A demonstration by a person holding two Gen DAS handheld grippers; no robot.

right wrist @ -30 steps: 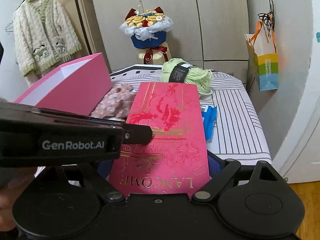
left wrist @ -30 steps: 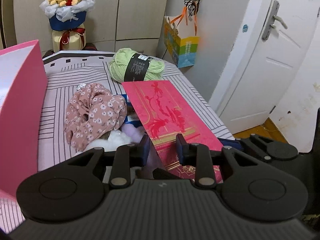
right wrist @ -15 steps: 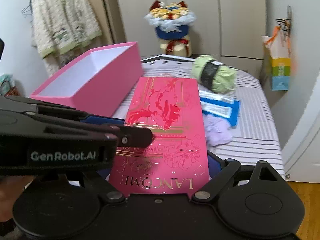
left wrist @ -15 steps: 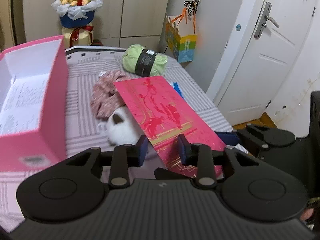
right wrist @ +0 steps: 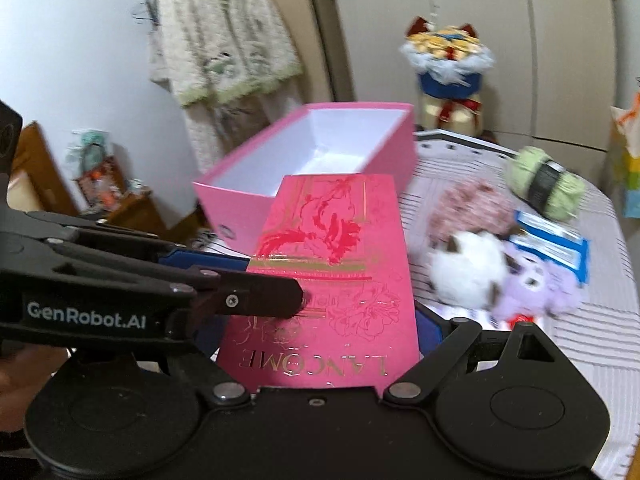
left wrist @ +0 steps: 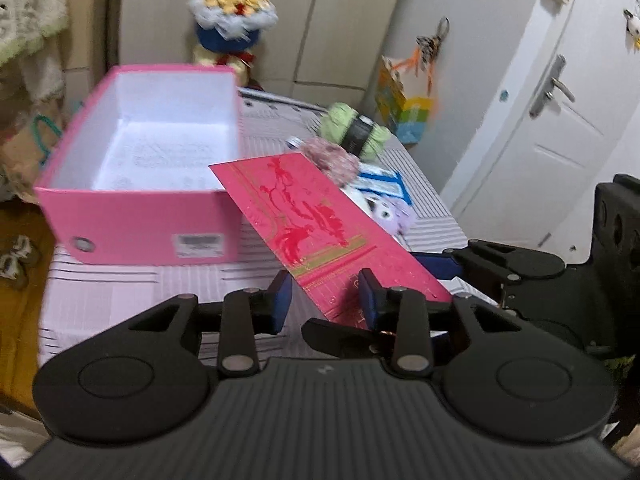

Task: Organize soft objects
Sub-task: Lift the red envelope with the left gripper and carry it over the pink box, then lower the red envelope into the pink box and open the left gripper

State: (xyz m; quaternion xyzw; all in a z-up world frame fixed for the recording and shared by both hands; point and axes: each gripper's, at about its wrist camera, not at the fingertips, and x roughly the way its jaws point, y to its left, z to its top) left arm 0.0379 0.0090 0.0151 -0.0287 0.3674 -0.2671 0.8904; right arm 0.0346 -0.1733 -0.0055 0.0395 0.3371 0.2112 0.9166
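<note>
- The right tool (right wrist: 324, 320) has its jaws spread wide and clamped on the side edges of the red card (left wrist: 312, 220). It holds the card in the air, tilted, with the far end pointing to 12 o'clock.
- The left tool (left wrist: 324, 300) has just been opening its jaws. They stand slightly apart with the card's near corner in the gap, and the pads do not press on it.
- The soft things lie on the worktop (right wrist: 592, 328), at 3 o'clock of the card in the right wrist view. The white plush (right wrist: 468, 276) touches the purple plush (right wrist: 536, 284). The floral cloth (right wrist: 472, 208) sits just behind them, and the yarn (right wrist: 544, 184) lies further off at 1 o'clock.
- A blue packet (right wrist: 556, 248) lies just beside the purple plush.
- The pink box (left wrist: 136, 220) stands open and looks empty, at 11 o'clock of the card. It is the likely home for the soft things.
- The step in hand appears to be getting the card out of the way, since none of the soft things is in the box yet.
- To do it well, the left tool should come fully off the corner before the right one swings, so the card does not twist.
- The card should be set down flat, away from the box mouth and the plush pile.
- The plush should then be pinched deep in the body, not by the fur alone.
</note>
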